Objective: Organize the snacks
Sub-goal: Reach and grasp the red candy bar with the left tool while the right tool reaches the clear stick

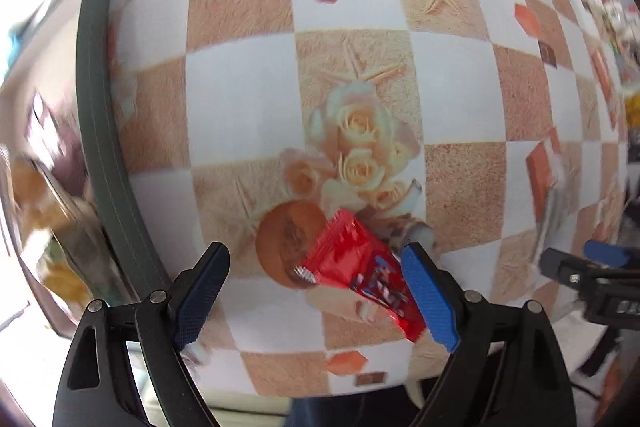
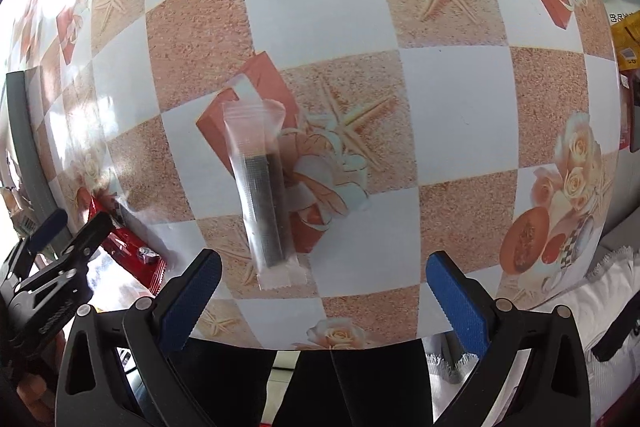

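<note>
A red snack packet [image 1: 360,279] lies flat near the front edge of the table [image 1: 240,115], on its checkered, rose-printed cloth, one end close against the right blue pad of the left gripper [image 1: 316,291]. That gripper points straight down over it with its jaws spread wide and no pad pressing on the wrapper. A second snack, a clear-wrapped dark stick [image 2: 262,195], lies lengthwise farther along the same front edge, just ahead of the right gripper [image 2: 324,303], whose jaws also stand wide apart and hold nothing.

The step in hand looks like picking up or placing a packet (which of the two cannot be told). To take the stick well, the right gripper would likely need to settle lower and centre its pads across the narrow width of the wrapper, closing on the solid dark middle and not on the crimped, empty ends. The glossy film will probably slip, so a square, firm pinch seems wise.

Counted: two snacks in the open, one red and one clear; two grippers; more packets crowd the far right edge, too blurred to number. A dark grey rim [image 1: 96,115] borders the left side.
</note>
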`<state>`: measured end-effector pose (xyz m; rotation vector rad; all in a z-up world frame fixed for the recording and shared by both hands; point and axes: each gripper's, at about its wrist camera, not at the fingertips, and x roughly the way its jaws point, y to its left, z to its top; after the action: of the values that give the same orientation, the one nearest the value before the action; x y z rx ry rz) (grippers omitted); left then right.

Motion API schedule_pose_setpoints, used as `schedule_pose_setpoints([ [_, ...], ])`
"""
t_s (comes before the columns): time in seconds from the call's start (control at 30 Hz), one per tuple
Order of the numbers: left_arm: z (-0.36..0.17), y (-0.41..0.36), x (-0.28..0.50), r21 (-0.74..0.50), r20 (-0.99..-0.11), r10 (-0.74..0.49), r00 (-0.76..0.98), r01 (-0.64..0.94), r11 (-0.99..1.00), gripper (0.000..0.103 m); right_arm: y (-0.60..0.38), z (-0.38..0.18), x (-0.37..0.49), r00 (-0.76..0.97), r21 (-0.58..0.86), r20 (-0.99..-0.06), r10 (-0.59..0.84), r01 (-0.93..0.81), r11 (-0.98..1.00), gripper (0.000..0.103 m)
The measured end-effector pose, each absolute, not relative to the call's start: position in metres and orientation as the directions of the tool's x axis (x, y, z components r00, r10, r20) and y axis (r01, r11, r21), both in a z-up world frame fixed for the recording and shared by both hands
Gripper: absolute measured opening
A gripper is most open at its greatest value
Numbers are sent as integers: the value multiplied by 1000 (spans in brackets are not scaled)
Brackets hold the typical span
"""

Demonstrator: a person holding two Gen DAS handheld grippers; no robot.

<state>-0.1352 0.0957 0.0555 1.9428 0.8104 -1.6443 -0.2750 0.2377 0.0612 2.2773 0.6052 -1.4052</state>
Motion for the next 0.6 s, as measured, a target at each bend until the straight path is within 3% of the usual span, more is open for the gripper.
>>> schedule_pose_setpoints([
  [0.23, 39, 103, -115, -83, -964, 246, 102, 762, -642, 90, 225, 48, -269, 391, 105, -906, 163, 580, -808, 103],
  [0.6, 24, 135, -139, 20, -981, 114, 157, 664, -748, 93, 202, 26, -262, 327, 35, -917, 229, 637, -770, 103],
])
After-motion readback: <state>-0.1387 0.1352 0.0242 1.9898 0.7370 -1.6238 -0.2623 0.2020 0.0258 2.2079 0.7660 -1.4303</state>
